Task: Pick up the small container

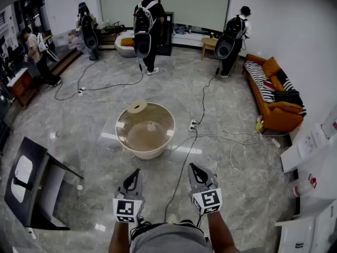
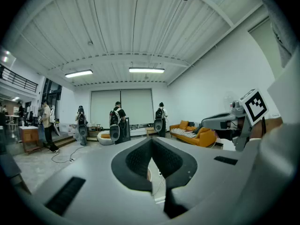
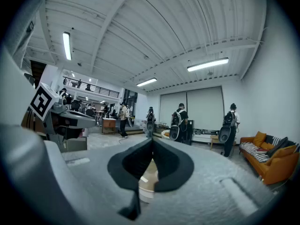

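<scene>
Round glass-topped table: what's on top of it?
A tan round container at its far rim; a small pale object near the middle, on or under the glass top I cannot tell.

The small container (image 1: 151,126) is a pale, whitish object, too small here to make out in detail, and it seems to stand upright. It sits near the middle of the round glass-topped table (image 1: 128,145), apart from the tan disc-shaped piece (image 1: 137,107) at the table's far rim.

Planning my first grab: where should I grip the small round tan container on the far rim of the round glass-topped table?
Probably take the small round tan container across its curved side wall, reaching over the glass-topped table from the near side: it's a short upright cylinder.
</scene>
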`<state>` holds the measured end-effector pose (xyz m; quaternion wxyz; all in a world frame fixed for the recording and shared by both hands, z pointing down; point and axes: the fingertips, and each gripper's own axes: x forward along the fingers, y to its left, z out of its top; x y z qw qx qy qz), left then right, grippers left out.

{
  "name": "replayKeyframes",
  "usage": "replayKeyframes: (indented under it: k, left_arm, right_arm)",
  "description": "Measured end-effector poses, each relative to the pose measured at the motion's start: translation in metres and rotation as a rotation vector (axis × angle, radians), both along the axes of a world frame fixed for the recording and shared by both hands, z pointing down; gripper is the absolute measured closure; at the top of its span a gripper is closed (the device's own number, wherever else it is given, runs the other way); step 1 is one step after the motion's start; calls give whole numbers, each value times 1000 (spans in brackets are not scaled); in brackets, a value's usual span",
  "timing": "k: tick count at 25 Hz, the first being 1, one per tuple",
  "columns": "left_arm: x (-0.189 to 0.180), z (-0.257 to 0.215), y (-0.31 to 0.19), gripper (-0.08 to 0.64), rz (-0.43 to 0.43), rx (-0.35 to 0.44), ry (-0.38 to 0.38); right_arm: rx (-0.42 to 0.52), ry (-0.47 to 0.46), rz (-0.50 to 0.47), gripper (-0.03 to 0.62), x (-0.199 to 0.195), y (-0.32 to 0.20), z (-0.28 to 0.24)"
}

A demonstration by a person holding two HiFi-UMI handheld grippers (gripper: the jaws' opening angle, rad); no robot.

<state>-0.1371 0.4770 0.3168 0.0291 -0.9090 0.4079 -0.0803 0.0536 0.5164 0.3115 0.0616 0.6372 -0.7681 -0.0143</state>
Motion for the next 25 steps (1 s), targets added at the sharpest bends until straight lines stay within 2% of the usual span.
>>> replayKeyframes:
  k: [16, 25]
  left_arm:
    - [45, 2, -2, 543, -24, 2, -6]
    - [71, 7, -49, 543, -24, 2, -19]
  right_arm:
    - [1, -1, -50, 592, 34, -10, 2]
    - [1, -7, -61, 592, 55, -59, 8]
